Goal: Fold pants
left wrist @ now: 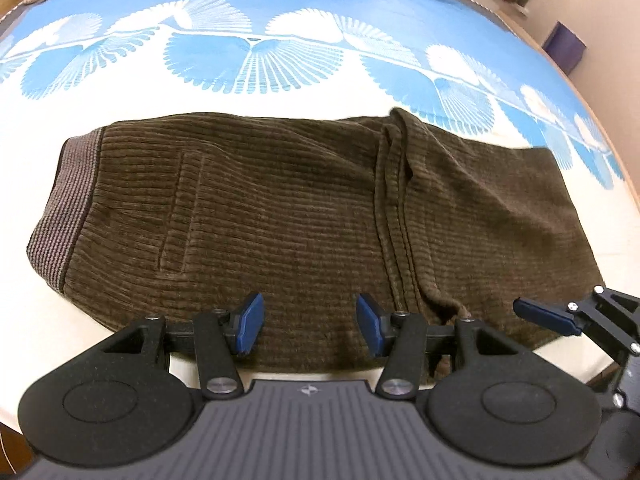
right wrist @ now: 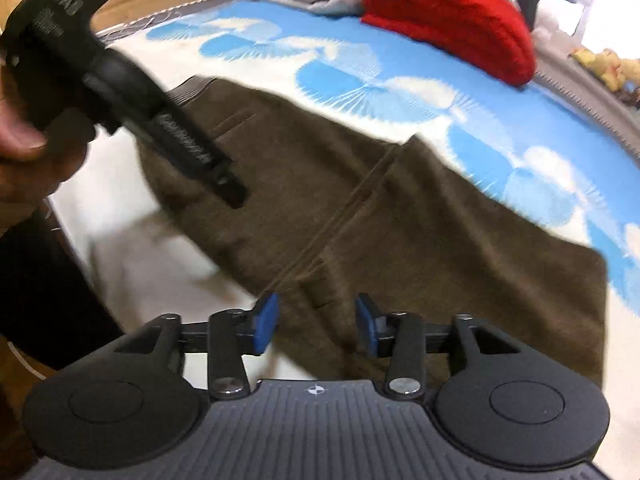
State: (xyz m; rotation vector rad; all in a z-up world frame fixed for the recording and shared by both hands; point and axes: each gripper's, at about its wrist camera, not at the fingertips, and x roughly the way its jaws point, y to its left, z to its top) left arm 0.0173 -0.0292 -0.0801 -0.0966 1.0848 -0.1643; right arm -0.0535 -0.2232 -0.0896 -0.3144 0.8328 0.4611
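The brown ribbed corduroy pants [left wrist: 256, 216] lie flat on the blue-and-white fan-patterned bed sheet [left wrist: 248, 56], already folded over on themselves; judged from this, at least one further fold remains. The long axis runs from 9 o'clock to 3 o'clock in the left wrist view, grey striped waistband [left wrist: 68, 208] at 9 o'clock. The left gripper [left wrist: 310, 326] stands open and empty above the near edge. The right gripper [right wrist: 316, 326] stands open too (nothing between its pads).

You see pants [left wrist: 280, 216] in ribbed matt brown corduroy, a smooth printed cotton-like bedsheet [left wrist: 280, 92], and a fuzzy red knit [right wrist: 452, 16].
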